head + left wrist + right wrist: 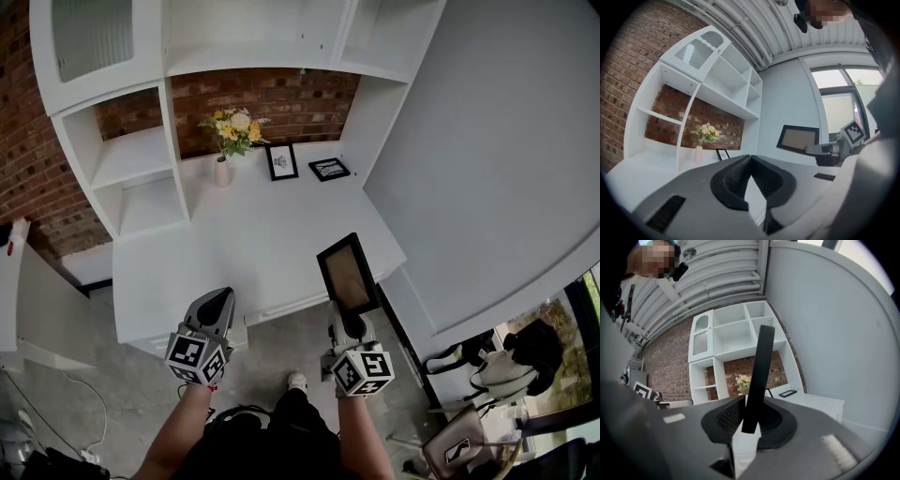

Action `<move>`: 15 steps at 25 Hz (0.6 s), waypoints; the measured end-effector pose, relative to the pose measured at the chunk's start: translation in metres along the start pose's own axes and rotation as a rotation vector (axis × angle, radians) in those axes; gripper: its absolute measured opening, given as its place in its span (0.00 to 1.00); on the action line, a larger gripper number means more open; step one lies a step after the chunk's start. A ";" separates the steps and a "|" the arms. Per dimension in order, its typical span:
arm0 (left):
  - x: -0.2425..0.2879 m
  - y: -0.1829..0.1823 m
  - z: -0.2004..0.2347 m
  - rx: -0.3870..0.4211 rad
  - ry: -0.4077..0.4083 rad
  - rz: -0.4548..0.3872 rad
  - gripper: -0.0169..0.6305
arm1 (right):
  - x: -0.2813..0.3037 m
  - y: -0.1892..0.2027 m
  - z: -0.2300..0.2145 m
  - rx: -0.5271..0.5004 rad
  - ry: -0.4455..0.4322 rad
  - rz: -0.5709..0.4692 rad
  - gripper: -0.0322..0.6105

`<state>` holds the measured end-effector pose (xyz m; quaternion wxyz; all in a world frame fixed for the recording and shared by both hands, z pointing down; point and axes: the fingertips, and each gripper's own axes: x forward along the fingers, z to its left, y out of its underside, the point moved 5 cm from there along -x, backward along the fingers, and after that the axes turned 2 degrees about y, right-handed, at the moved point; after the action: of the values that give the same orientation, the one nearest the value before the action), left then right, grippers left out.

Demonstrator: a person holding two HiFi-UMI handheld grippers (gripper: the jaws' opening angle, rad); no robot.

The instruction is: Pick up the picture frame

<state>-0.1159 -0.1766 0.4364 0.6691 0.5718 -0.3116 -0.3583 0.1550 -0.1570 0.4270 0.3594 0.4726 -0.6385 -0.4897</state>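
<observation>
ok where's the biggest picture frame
Head view, right of centre: the picture frame is clamped in the right gripper, by the white desk's front right corner.

White shelf unit (141, 155) and white desk (253, 244) stand against red brick wall (23, 159). Grey floor (94, 375) below. Daylight enters through window (836, 103).

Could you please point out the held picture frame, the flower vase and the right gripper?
picture frame (349, 275), head view, its brown panel.
flower vase (222, 172), head view, its pink body.
right gripper (750, 418), right gripper view, between its fingertips.
</observation>
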 end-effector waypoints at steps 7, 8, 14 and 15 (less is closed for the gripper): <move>-0.009 -0.004 0.001 -0.010 0.014 -0.018 0.04 | -0.005 -0.015 0.010 -0.050 0.016 -0.050 0.15; -0.010 -0.005 0.001 -0.010 0.015 -0.021 0.04 | -0.006 -0.016 0.011 -0.059 0.018 -0.052 0.15; -0.013 -0.014 0.001 -0.006 0.027 -0.043 0.04 | -0.014 -0.022 0.013 -0.082 0.038 -0.072 0.15; -0.013 -0.015 0.000 -0.004 0.030 -0.045 0.04 | -0.016 -0.023 0.013 -0.084 0.042 -0.075 0.15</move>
<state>-0.1250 -0.1666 0.4210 0.6666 0.5826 -0.2878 -0.3653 0.1535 -0.1401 0.4010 0.3739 0.4908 -0.5914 -0.5192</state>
